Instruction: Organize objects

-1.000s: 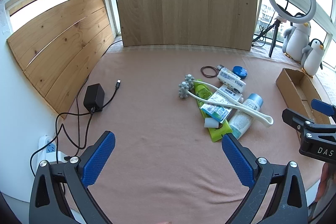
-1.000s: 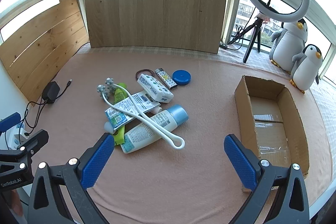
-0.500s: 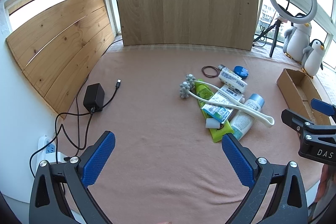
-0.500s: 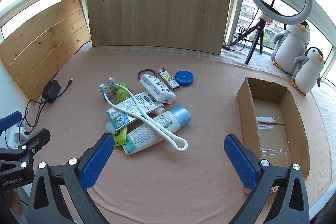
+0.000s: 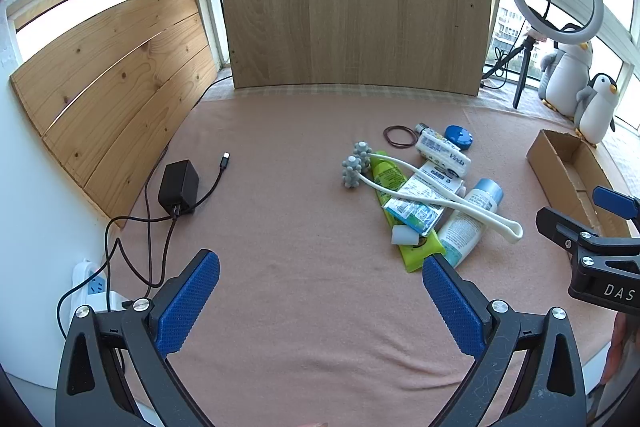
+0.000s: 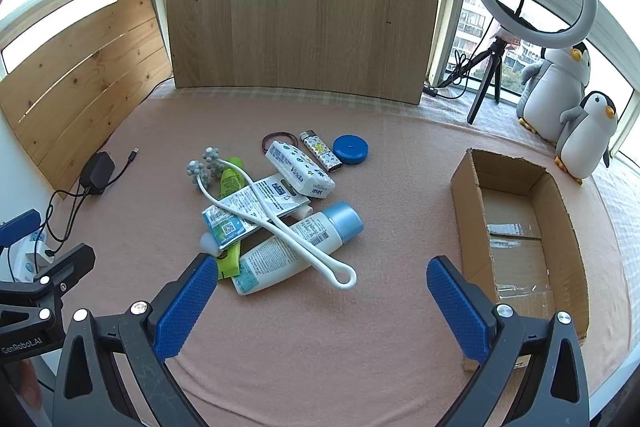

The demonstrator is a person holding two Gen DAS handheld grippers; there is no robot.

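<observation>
Cardboard box (image 6: 520,227) is sitting empty, right of the pile, with bare cloth between offering a clear carrying lane. Both the right gripper (image 6: 320,307) and left gripper (image 5: 320,307) are hovering spread wide, holding nothing. Probably best lifting the white massager (image 6: 280,223) first (it is lying across the lotion bottle (image 6: 296,251)).

Matt pink cloth table cover (image 6: 320,347), rough brown cardboard box (image 6: 568,227), grained wooden boards (image 6: 304,3), glossy plastic lotion bottle (image 6: 296,251), textured blue gripper pads (image 6: 184,311)
</observation>
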